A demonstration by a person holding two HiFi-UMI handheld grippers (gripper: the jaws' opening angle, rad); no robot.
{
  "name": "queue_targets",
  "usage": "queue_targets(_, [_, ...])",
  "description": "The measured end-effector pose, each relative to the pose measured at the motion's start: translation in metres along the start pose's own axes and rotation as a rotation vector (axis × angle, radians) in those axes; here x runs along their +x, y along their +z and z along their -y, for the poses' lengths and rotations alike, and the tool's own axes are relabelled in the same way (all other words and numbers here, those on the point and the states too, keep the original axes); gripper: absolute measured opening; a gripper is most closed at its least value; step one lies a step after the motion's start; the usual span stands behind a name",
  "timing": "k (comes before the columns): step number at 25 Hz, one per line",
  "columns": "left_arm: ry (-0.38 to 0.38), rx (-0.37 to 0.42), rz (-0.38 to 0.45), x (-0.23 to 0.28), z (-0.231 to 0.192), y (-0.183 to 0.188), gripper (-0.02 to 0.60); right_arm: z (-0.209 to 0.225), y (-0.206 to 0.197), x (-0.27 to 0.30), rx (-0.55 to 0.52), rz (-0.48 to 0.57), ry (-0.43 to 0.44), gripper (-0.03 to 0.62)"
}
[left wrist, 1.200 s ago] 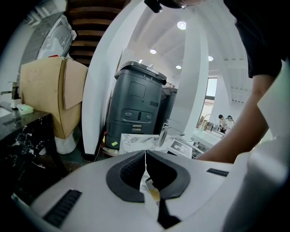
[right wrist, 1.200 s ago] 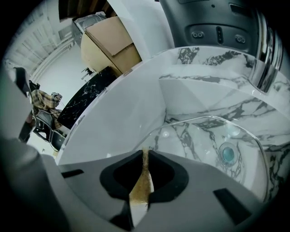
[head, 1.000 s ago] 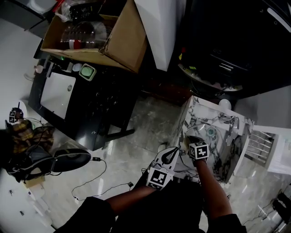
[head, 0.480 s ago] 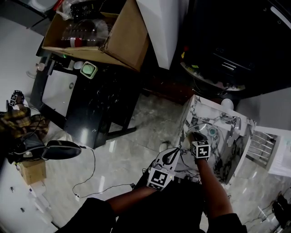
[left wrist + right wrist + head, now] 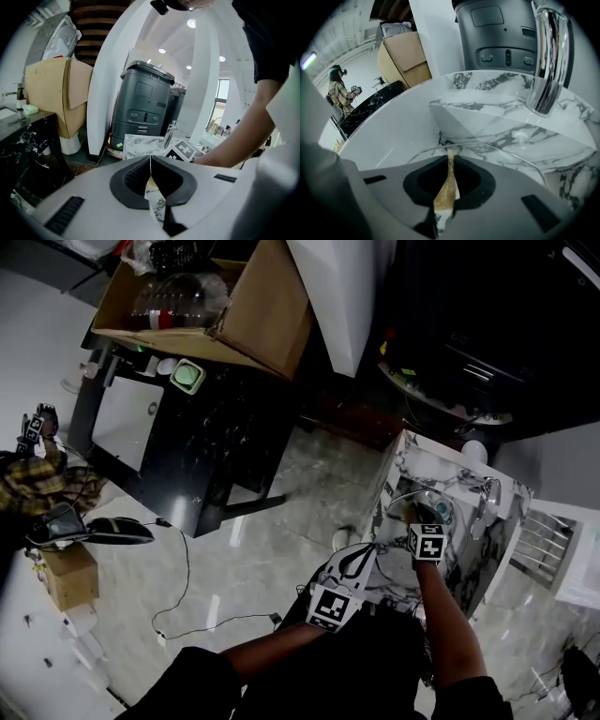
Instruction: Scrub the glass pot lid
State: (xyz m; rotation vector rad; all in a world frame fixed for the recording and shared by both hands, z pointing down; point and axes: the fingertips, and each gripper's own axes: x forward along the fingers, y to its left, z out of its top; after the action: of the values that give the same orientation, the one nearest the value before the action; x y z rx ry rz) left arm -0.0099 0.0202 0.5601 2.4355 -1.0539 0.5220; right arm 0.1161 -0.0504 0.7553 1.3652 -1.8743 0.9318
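The glass pot lid (image 5: 490, 157) lies in the white marble sink (image 5: 487, 101), its metal rim arcing just beyond my right jaws. In the head view the glass pot lid (image 5: 419, 503) shows only as a faint curve in the marble sink (image 5: 459, 568). My right gripper (image 5: 450, 157) is shut on a thin yellow-brown scouring pad (image 5: 446, 190) and hangs low over the lid. From the head, the right gripper (image 5: 415, 517) reaches into the basin. My left gripper (image 5: 150, 160) is shut with nothing visible in it. The left gripper (image 5: 362, 555) hovers by the sink's near left edge.
A chrome faucet (image 5: 547, 56) rises at the sink's back right. Behind it stands a dark grey bin (image 5: 143, 103). A black counter (image 5: 187, 446) carrying a cardboard box (image 5: 216, 296) is off left, a person in plaid (image 5: 37, 474) beyond. Cables lie on the marble floor (image 5: 272, 549).
My right gripper has shifted slightly rightward and deeper over the basin. The left gripper has stayed by the sink's edge. The person at far left has moved.
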Motion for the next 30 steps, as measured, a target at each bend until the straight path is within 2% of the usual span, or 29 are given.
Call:
queue_targets(22, [0.019, 0.011, -0.001, 0.0, 0.029, -0.002, 0.018, 0.057, -0.015, -0.016, -0.026, 0.0, -0.082, 0.058])
queue_targets(30, [0.017, 0.015, -0.002, -0.001, 0.038, -0.006, 0.018, 0.074, -0.025, -0.024, 0.012, 0.006, -0.106, 0.058])
